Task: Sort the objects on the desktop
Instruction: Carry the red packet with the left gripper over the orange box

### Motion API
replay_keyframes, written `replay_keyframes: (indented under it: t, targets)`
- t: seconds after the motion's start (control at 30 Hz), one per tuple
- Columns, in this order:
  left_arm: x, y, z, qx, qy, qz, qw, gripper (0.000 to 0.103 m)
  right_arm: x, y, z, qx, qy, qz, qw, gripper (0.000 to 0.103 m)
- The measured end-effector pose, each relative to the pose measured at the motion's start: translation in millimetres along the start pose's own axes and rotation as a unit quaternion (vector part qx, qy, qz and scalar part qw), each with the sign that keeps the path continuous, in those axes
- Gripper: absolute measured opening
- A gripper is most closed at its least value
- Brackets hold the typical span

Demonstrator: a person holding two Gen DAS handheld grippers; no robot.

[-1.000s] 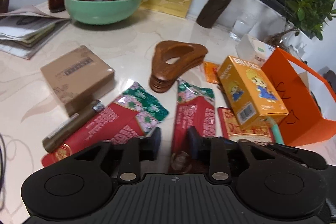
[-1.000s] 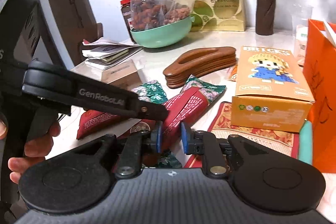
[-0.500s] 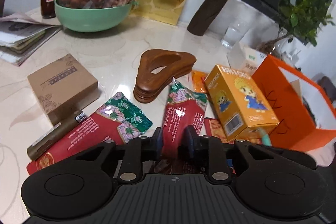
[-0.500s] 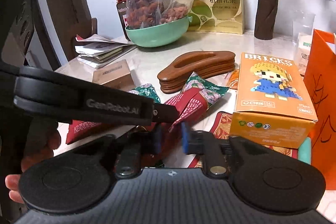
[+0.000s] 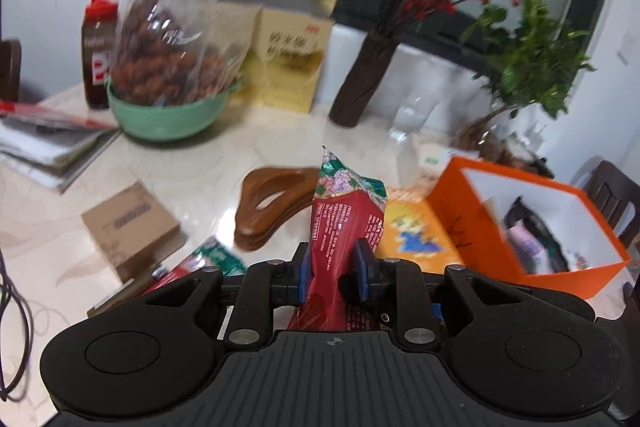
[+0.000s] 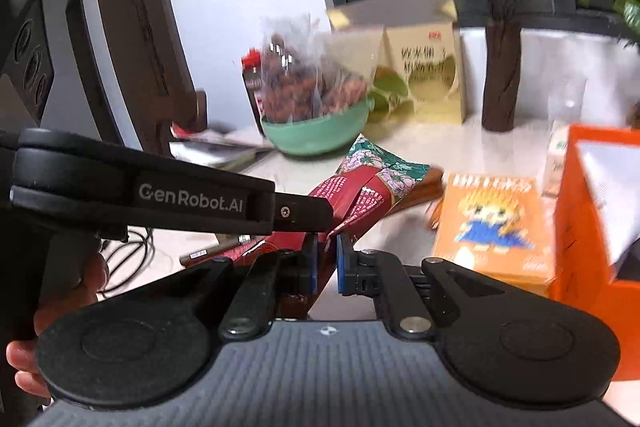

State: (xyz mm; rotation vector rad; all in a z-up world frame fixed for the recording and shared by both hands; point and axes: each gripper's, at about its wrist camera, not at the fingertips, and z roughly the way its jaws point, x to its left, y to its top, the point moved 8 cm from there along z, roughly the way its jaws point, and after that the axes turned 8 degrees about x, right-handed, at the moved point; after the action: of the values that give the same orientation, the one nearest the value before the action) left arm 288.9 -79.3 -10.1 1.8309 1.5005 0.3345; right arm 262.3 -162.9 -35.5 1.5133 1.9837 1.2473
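The left gripper has the red snack pouch pinched between its blue pads, jaws closed firm on the lower part of the pack, and the pouch stands up off the counter, its green floral top pointing skyward. From the right wrist view the same pouch rises at a slant in front of the left gripper's black body, which crosses the left of that picture. The right gripper sits low beside it, jaws drawn to a narrow gap; the red wrapper shows in that gap, but whether the pads actually bite it I cannot tell. Behind the lifted pouch lies the stack of brown wooden pieces flat on the counter, and just right of it the orange bricks box. Further right stands the open orange bag, white inside with items in its bottom. On the left, a brown cardboard box rests on the counter, and near it another red pouch with a green floral end lies flat. At the back, the green bowl carries a clear bag of brown snacks, with a yellow carton and a dark vase of red berries beside it. The far scene is blurred.
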Motion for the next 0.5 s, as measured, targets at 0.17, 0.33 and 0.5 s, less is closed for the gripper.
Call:
replay_keyframes:
  t: [0.17, 0.33, 0.5]
  targets:
    - [-37.6, 8.5, -15.7, -0.021, -0.007, 0.022, 0.9995, 0.021, -15.1, 8.1, -30.9, -0.025, -0.007, 0.002, 1.0, 0.011]
    - [-83.7, 15.5, -18.6, -0.029, -0.027, 0.043, 0.9983, 0.021, -40.2, 10.8, -62.9, -0.046, -0.022, 0.011, 0.999, 0.011]
    - [-134.5, 18.6, -9.7, -0.033, -0.052, 0.062, 0.9962, 0.021, -74.7, 8.8, -93.0, -0.06, -0.052, 0.019, 0.997, 0.011]
